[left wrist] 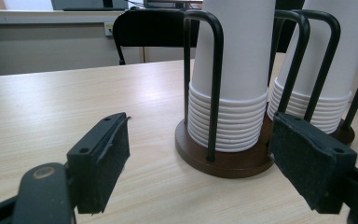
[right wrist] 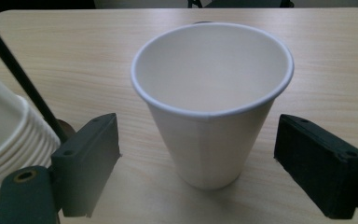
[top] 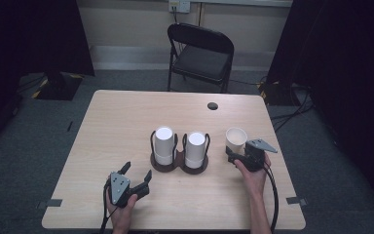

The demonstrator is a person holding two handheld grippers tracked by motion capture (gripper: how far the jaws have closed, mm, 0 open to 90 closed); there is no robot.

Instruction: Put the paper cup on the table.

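Right gripper view: your right gripper (right wrist: 198, 154) is spread wide, its flat black jaws standing either side of a single paper cup (right wrist: 212, 100) without touching it. Cup is upright, tapered, smooth white, rolled rim, on the table (right wrist: 335, 60) of pale wood-grain laminate. In the high view it sits right of the cup holder (top: 179, 165). Your left gripper (left wrist: 198, 158) is also spread, foam-faced pads rough and frayed at the edges. Just ahead, the holder's round dark wooden base and bent black wire loops hold two inverted stacks of cups (left wrist: 233, 70), ribbed with nested rims.
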